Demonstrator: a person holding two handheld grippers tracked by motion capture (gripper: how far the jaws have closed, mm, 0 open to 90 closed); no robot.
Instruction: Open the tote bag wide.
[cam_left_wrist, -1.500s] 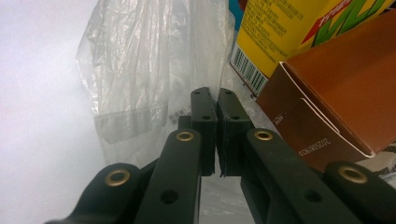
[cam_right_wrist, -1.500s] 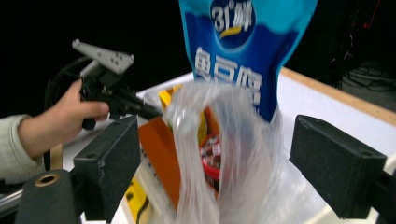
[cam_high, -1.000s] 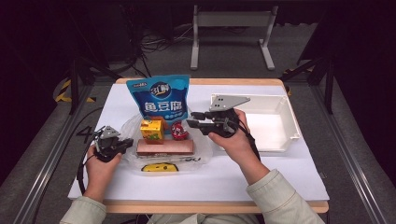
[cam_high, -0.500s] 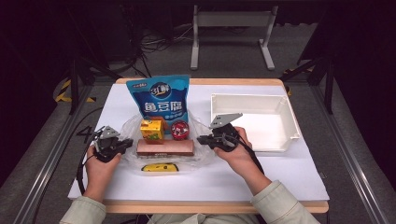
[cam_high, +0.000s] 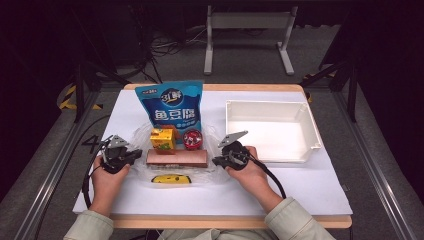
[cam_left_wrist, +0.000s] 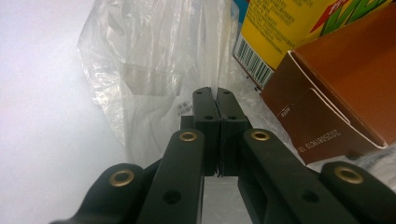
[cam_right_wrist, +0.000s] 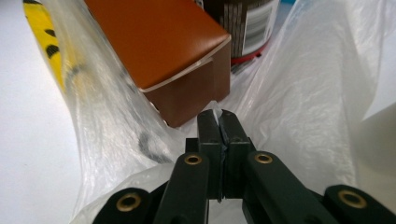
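Observation:
A clear plastic bag (cam_high: 212, 136) lies open on the white table and holds a blue pouch (cam_high: 171, 105), a yellow carton (cam_high: 163, 139), a red can (cam_high: 192, 139), a brown box (cam_high: 176, 157) and a yellow packet (cam_high: 171, 178). My left gripper (cam_high: 131, 156) is at the bag's left edge. Its jaws are shut (cam_left_wrist: 217, 93) on the film (cam_left_wrist: 140, 60), beside the brown box (cam_left_wrist: 345, 93). My right gripper (cam_high: 220, 161) is at the bag's right edge, shut (cam_right_wrist: 217, 114) on a fold of film (cam_right_wrist: 308, 93), just short of the brown box (cam_right_wrist: 159, 42).
A white tray (cam_high: 272, 103) stands empty to the right of the bag, close to my right hand. The white table sheet (cam_high: 300, 190) runs out to the front and right edges. Metal frames and cables stand on the floor beyond the table.
My right gripper has come down and left from in front of the tray to the bag's right edge. The left gripper has barely moved.

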